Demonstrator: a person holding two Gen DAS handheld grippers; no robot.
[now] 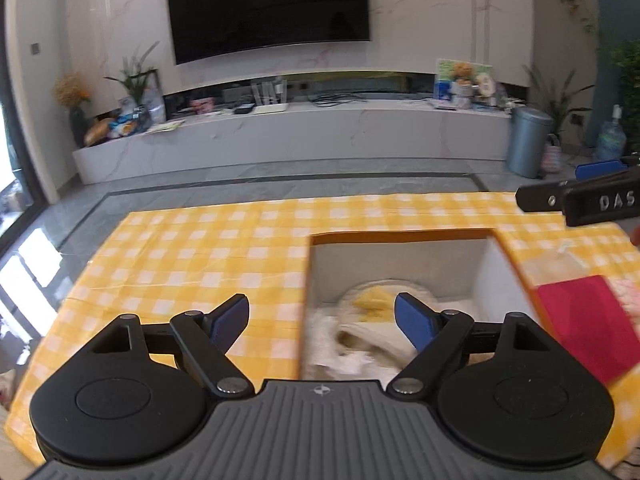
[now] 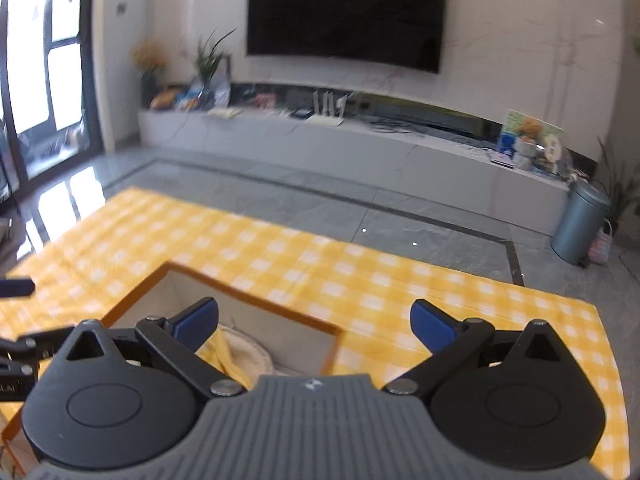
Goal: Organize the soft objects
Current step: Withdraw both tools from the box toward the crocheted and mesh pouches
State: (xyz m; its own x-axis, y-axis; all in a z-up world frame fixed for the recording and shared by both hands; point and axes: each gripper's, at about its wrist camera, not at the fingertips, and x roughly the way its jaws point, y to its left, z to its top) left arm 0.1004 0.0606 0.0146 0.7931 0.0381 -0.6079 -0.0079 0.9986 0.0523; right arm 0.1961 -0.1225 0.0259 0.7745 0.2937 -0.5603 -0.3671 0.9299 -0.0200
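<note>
An orange-rimmed box with pale inner walls stands on the yellow checked cloth. Cream and yellow soft things lie heaped inside it. My left gripper hangs open over the box's near left corner, nothing between its blue pads. A red flat soft thing lies just right of the box, with a clear bag behind it. In the right wrist view my right gripper is open and empty above the box, and the yellow and cream heap shows below its left finger.
The cloth-covered table ends at a grey tiled floor. Beyond stand a long white cabinet under a wall TV and a grey bin. A black finger of my right gripper reaches in at the right edge.
</note>
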